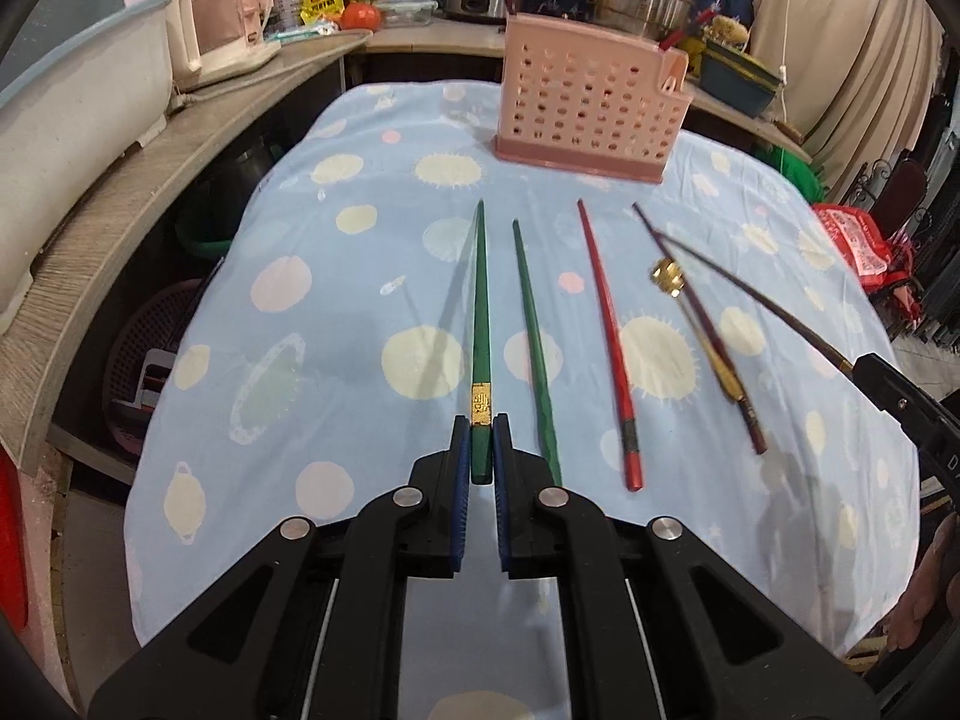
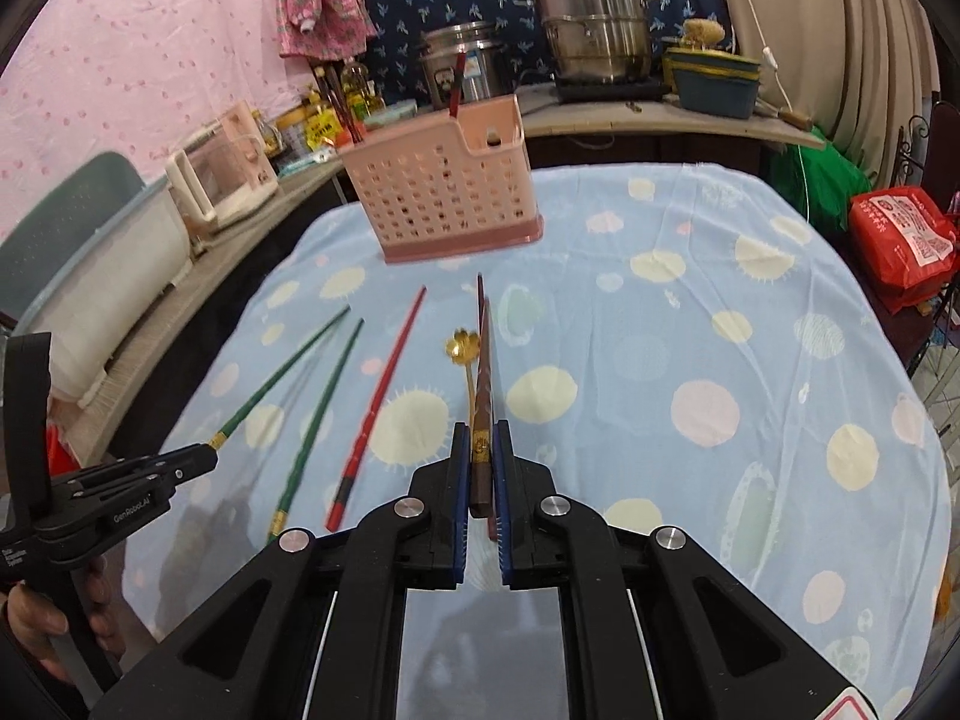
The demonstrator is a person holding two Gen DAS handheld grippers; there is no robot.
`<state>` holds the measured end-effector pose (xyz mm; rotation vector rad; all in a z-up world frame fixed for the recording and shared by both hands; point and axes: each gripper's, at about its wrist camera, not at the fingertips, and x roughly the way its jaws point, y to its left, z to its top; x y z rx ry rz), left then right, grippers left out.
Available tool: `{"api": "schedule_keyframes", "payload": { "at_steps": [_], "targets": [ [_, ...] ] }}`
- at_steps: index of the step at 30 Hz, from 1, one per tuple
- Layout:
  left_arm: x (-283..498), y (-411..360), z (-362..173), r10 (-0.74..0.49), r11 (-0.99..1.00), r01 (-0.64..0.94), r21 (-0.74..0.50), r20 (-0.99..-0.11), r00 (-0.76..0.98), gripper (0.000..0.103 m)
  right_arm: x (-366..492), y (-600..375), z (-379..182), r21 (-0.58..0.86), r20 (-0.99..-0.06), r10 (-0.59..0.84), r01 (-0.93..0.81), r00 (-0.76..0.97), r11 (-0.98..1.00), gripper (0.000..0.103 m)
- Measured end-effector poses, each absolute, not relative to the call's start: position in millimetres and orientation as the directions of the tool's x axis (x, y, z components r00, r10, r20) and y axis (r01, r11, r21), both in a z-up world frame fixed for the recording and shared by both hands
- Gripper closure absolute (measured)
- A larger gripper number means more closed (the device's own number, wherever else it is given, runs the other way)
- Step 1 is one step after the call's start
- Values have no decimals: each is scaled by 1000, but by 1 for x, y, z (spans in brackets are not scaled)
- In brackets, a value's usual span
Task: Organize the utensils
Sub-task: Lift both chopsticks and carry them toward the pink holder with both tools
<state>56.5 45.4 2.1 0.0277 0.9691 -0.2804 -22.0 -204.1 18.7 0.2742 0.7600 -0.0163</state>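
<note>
My left gripper (image 1: 480,429) is shut on the thick end of a green chopstick (image 1: 479,312) with a gold band, lifted off the blue cloth. A second green chopstick (image 1: 534,336) and a red chopstick (image 1: 606,336) lie beside it. My right gripper (image 2: 481,450) is shut on a dark brown chopstick (image 2: 482,414), also raised. Its mate (image 1: 757,438) and a gold flower spoon (image 2: 462,343) rest on the cloth underneath. The pink perforated utensil basket (image 1: 588,102) stands at the table's far side, holding a few chopsticks.
The blue spotted tablecloth (image 2: 690,330) covers a rounded table. A counter behind carries steel pots (image 2: 594,24), a rice cooker, oil bottles and a pale blue tub (image 1: 72,108). A red bag (image 2: 900,240) sits off the table's right edge.
</note>
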Motion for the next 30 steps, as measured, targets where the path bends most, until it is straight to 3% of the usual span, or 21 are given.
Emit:
{"api": "schedule_keyframes", "payload": {
  "at_steps": [11, 25, 26, 30],
  "targets": [
    [52, 51, 67, -271, 957, 259, -133, -725, 632, 96, -26, -217, 77, 285, -570, 94, 89, 816, 954, 96],
    [104, 25, 150, -310, 945, 309, -108, -600, 737, 96, 29, -242, 147, 323, -462, 103, 59, 881, 945, 97],
    [109, 22, 157, -314, 943, 315, -105, -592, 742, 96, 33, -242, 151, 329, -455, 109, 54, 884, 943, 102],
    [130, 10, 184, -329, 938, 333, -96, -549, 769, 96, 59, -244, 175, 335, -421, 122, 29, 899, 942, 102]
  ]
}}
